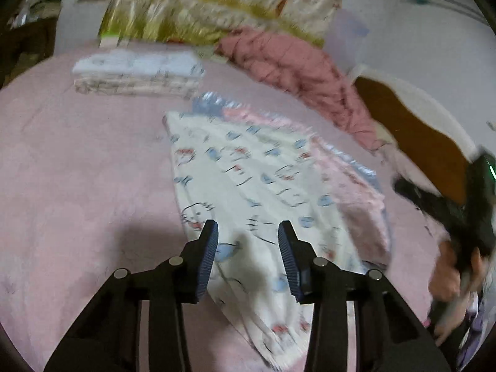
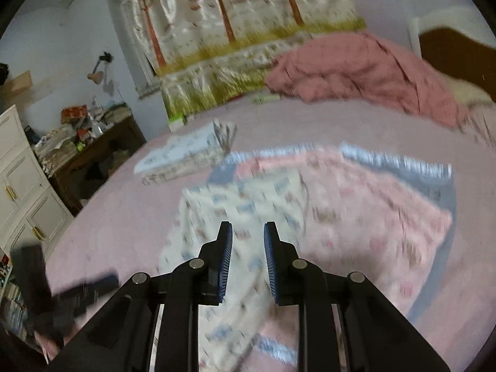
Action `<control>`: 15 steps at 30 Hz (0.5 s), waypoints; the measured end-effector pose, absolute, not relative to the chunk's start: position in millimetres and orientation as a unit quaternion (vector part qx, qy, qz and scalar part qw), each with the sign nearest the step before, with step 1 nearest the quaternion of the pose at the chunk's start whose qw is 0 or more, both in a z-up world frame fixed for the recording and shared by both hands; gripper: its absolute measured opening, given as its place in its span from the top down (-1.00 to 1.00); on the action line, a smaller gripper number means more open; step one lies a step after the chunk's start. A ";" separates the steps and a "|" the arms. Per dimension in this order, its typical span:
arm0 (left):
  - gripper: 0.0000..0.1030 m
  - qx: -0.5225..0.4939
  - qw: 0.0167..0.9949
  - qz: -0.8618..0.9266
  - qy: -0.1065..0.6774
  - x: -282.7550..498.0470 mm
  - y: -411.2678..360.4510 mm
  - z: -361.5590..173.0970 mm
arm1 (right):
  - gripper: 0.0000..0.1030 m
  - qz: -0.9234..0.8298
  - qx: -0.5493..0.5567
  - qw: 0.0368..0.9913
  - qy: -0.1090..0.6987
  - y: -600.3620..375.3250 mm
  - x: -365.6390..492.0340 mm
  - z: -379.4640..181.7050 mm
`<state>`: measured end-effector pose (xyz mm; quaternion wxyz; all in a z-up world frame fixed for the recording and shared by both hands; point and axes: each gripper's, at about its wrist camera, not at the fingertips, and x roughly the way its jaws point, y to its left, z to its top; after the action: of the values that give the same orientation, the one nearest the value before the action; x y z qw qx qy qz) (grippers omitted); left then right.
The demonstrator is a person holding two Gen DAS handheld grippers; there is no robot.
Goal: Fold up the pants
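White pants with a cat print (image 1: 248, 179) lie flat on the pink bed, on top of a pink garment (image 1: 356, 186) and a blue striped one (image 1: 214, 100). My left gripper (image 1: 248, 232) is open and empty just above the near part of the pants. In the right wrist view the same pants (image 2: 241, 210) lie below my right gripper (image 2: 248, 232), which is open and empty. The right gripper also shows blurred at the right edge of the left wrist view (image 1: 449, 204), held by a hand. The left gripper shows blurred at the lower left of the right wrist view (image 2: 62, 291).
A stack of folded clothes (image 1: 136, 74) sits at the far side of the bed. A crumpled pink quilt (image 1: 297, 71) lies by the brown headboard (image 1: 418, 130). A cluttered wooden desk (image 2: 90, 142) and a white cabinet (image 2: 21, 186) stand left of the bed.
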<state>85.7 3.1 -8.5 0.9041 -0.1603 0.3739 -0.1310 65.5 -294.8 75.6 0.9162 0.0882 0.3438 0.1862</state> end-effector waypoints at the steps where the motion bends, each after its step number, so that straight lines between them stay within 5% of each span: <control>1: 0.26 -0.166 0.898 -0.124 0.387 94.5 4.5 -14.6 | 0.58 0.184 0.089 0.915 0.349 -298.3 64.2 66.1; 5: 0.26 -0.161 0.883 -0.101 0.430 108.8 9.6 -35.2 | 0.55 0.187 0.096 0.901 0.379 -303.7 61.5 36.2; 8: 0.26 -0.174 0.872 -0.115 0.442 109.0 11.9 -43.2 | 0.22 0.191 0.089 0.900 0.381 -303.8 58.3 27.2; 10: 0.27 -0.179 0.870 -0.117 0.445 111.4 12.3 -45.8 | 0.21 0.191 0.086 0.902 0.379 -304.6 57.1 25.4; 15: 0.62 -0.184 0.861 -0.114 0.460 120.9 10.2 -55.5 | 0.21 0.203 0.099 0.891 0.394 -309.4 64.1 17.6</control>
<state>120.9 10.2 -55.5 0.8612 -0.1844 0.4597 -0.1142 64.1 -309.4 17.6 0.8908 0.0988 0.3941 0.2033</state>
